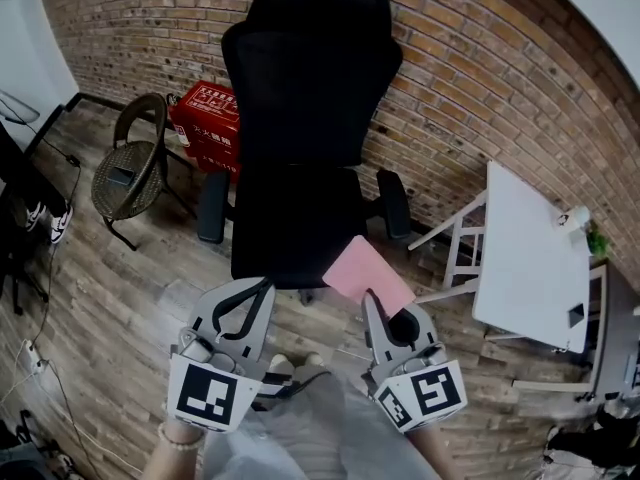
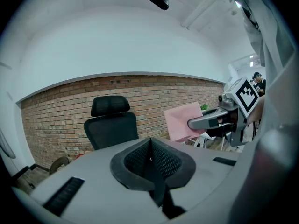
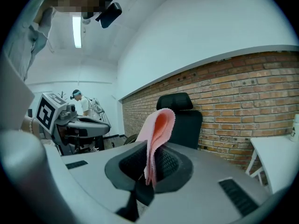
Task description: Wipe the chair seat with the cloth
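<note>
A black office chair stands against the brick wall, with its seat (image 1: 295, 230) facing me. It shows again as the chair (image 2: 112, 125) in the left gripper view and the chair (image 3: 184, 118) in the right gripper view. My right gripper (image 1: 371, 298) is shut on a pink cloth (image 1: 368, 271), held in the air just off the seat's front right corner. The cloth (image 3: 159, 125) stands up folded between the jaws. My left gripper (image 1: 265, 287) hovers at the seat's front left edge, and its pads (image 2: 140, 158) meet with nothing between them.
A wicker chair (image 1: 130, 168) and a red box (image 1: 208, 128) stand to the left of the office chair. A white table (image 1: 530, 258) is at the right. Cables and shoes (image 1: 55, 223) lie on the wooden floor at far left. A person (image 3: 80, 102) stands far off.
</note>
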